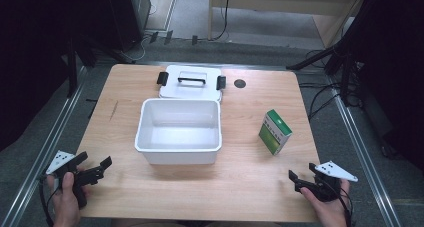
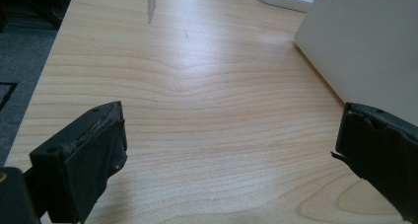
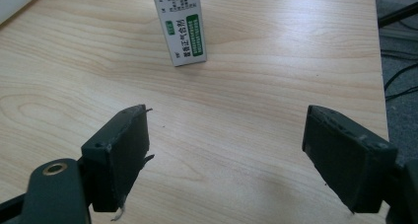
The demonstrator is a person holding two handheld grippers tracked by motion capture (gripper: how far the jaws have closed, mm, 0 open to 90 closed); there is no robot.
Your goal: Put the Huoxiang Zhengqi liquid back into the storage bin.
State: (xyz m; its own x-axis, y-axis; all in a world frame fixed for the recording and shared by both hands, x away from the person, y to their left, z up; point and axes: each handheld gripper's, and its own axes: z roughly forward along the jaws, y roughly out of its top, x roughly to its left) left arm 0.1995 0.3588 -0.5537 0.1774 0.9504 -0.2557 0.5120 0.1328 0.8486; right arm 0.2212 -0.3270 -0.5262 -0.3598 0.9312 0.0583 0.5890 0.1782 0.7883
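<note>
Right gripper (image 1: pixel 296 179) at about 5 o'clock on the table (image 1: pixel 250 187), jaws wide apart, nothing between them. Left gripper (image 1: pixel 102 167) at about 7 o'clock, also wide open and empty, near the front left corner of the white bin (image 1: pixel 178 132). Green-and-white box (image 1: pixel 274 131) upright at about 3 o'clock, well apart from both grippers, just right of the bin. White lid (image 1: pixel 191 82) with black handle flat behind the bin, at 12 o'clock.

Probably the step in hand: reaching for the box with the right gripper. To do it well: keep the jaws open as now, move toward 11 o'clock from the hand, straight at the box as seen in the right gripper view (image 3: pixel 180 24). Line up the pads with the two broad faces, not the corners. Come in low but not scraping the wood. Close only when the box sits centred between the pads; a tall, light carton, so likely to tip if pushed by one jaw first. Then lift straight and carry over the bin rim.
</note>
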